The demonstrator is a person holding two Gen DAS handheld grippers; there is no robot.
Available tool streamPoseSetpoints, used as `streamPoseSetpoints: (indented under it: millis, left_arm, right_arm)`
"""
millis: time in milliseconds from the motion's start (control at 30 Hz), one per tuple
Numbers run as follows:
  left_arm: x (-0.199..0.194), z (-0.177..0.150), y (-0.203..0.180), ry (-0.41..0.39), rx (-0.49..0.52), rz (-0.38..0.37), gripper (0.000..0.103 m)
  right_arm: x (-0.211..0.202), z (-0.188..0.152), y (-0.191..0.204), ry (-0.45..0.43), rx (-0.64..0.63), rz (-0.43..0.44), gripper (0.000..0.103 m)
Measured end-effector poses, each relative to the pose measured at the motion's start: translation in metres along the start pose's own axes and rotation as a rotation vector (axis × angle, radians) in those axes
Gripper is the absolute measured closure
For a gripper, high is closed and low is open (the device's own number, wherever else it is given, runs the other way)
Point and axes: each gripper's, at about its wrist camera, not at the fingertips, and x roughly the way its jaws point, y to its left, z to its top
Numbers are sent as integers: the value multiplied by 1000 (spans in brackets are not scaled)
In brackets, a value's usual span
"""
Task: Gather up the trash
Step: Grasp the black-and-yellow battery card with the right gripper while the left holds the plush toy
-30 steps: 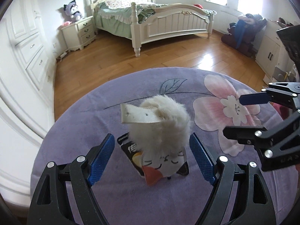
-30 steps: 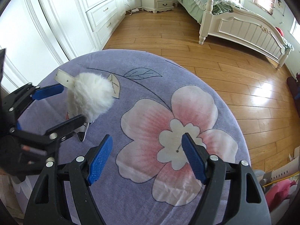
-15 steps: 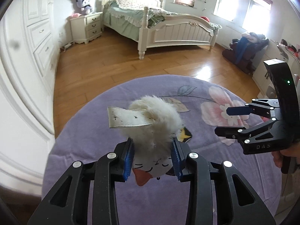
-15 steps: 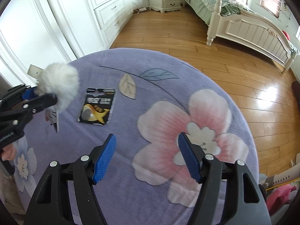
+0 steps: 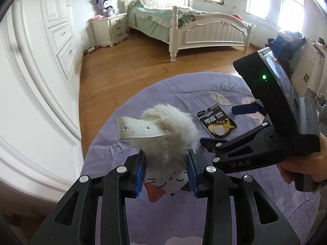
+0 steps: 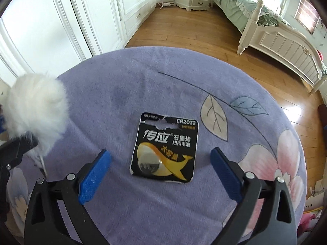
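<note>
My left gripper [image 5: 166, 169] is shut on a white fluffy pompom [image 5: 170, 130] with a cream ribbon tab [image 5: 139, 130] and a cat-face tag [image 5: 165, 183], held above the purple flowered tablecloth [image 5: 114, 147]. A black button-battery pack [image 6: 166, 149] marked CR2032 lies flat on the cloth [image 6: 126, 94]. My right gripper [image 6: 159, 173] hovers over it with its jaws opening, one blue pad on each side of the pack, neither touching it. In the left wrist view the pack [image 5: 217, 123] lies under the right gripper [image 5: 222, 126]. The pompom [image 6: 35, 110] shows at the left of the right wrist view.
The round table's edge drops to a wooden floor [image 5: 126, 69]. White wardrobe doors [image 5: 40, 81] stand close on the left. A white bed [image 5: 204, 30] and nightstand [image 5: 109, 28] are far behind. A hand [image 5: 302, 167] holds the right gripper's body.
My left gripper closed on the pompom and lifted it off to the left, uncovering the battery pack. My right gripper moved left over the pack and spread its jaws wider.
</note>
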Motion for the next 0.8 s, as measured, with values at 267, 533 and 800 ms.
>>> streamPoseSetpoints:
  millis: [267,533,800]
  left_arm:
    - [2,-4,-5,-6,-1,-21,68]
    - [2,-9,-3,-19,-7,-24,68]
    - [-7,-24,24,-17,-16,20,68]
  right_arm:
    - [-15,-4,-30,8,70,32,103]
    - [-18,-12,-10,20,77,142,38]
    - [-19,-15,33,8,-12,167,6]
